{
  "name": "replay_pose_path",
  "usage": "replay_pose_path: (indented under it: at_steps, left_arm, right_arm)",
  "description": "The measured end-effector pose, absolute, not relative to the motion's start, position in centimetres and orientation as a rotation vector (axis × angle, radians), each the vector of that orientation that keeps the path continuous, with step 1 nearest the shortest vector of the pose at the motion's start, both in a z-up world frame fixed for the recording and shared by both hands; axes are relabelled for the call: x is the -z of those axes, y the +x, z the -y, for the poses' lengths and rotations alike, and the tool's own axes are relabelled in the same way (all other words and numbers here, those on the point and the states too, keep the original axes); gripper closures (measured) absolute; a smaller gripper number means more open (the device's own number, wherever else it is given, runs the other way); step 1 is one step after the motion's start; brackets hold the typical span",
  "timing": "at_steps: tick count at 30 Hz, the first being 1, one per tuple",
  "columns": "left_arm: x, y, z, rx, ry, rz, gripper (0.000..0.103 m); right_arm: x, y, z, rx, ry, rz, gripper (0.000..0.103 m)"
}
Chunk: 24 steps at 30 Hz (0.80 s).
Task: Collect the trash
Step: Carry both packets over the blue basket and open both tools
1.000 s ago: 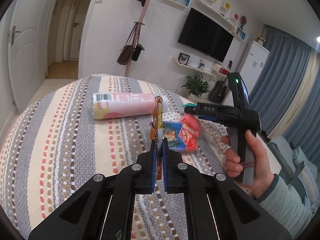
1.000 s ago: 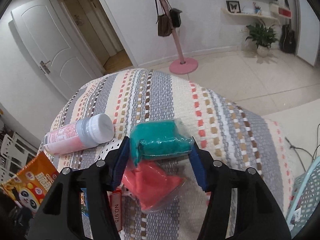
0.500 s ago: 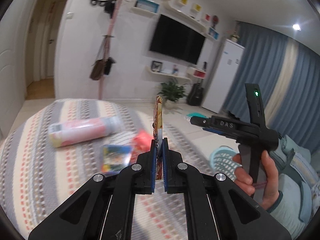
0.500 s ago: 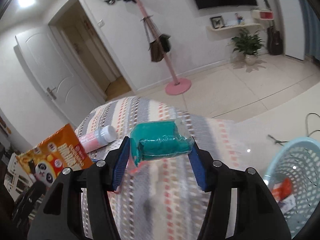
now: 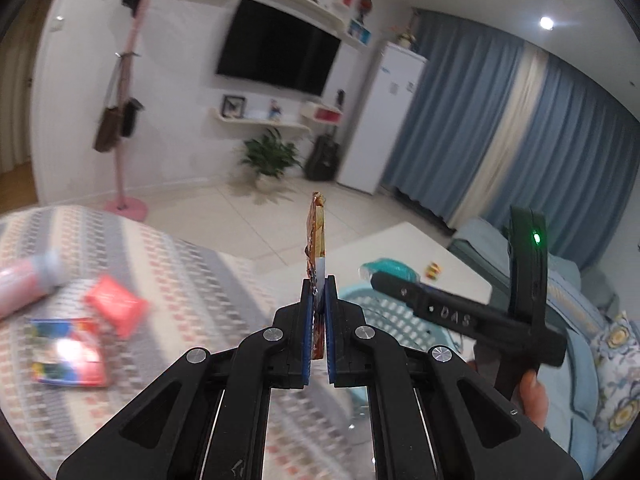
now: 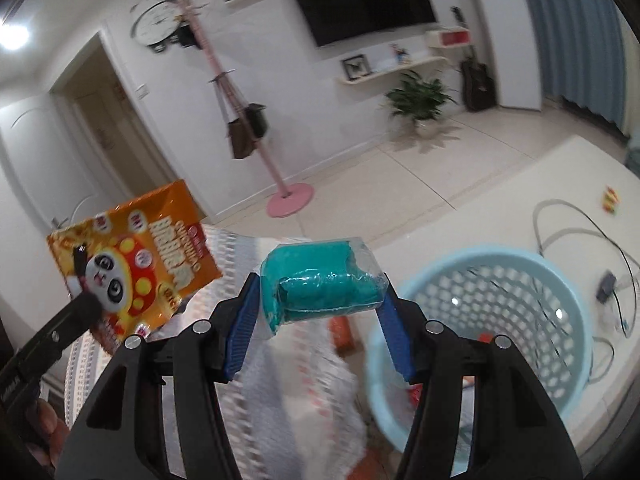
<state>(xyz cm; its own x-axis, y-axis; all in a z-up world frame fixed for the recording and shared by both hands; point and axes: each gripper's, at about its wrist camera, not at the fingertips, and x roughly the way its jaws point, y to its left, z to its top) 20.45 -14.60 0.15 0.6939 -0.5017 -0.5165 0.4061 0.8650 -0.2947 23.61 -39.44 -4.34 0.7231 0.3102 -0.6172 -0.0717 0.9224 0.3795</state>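
Observation:
My left gripper [image 5: 319,288] is shut on an orange snack bag [image 5: 316,236], seen edge-on and held upright in the air; its panda front shows in the right wrist view [image 6: 136,264]. My right gripper [image 6: 320,300] is shut on a teal packet in clear wrap [image 6: 320,280], which also shows in the left wrist view [image 5: 390,269]. A light blue perforated basket [image 6: 560,280] stands on the floor below and to the right of the teal packet, with some trash inside; it also shows in the left wrist view [image 5: 384,316].
On the striped bedcover [image 5: 180,264] lie a red packet [image 5: 116,304], a blue and red packet [image 5: 68,356] and a pink bottle [image 5: 28,284]. Cables [image 6: 580,236] lie on the floor beyond the basket. A pink coat stand [image 6: 288,196] stands by the wall.
Both grippers have swung right, away from the bed and toward the blue basket, carrying the snack bag and the teal packet. The basket is now close below the right gripper.

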Motion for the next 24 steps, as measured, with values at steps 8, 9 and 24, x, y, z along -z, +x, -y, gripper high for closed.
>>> replay_pose_path:
  at_steps: [8,9,24]
  left_arm:
    - [4.6,24.3,22.3,0.648,-0.137,-0.776,0.099]
    - [5.1,24.7,23.2,0.676,-0.131,-0.801,0.099]
    - [9.5,26.3,27.2,0.723,-0.118,-0.898,0.058]
  right_arm:
    - [9.6,22.2,46.4,-0.004,0.394,-0.832,0.049]
    - [10.2,22.0,47.1,0.020,0.402,-0.848,0.048]
    - [14.2,20.5,52.4,0.160,0.524,-0.909,0.035]
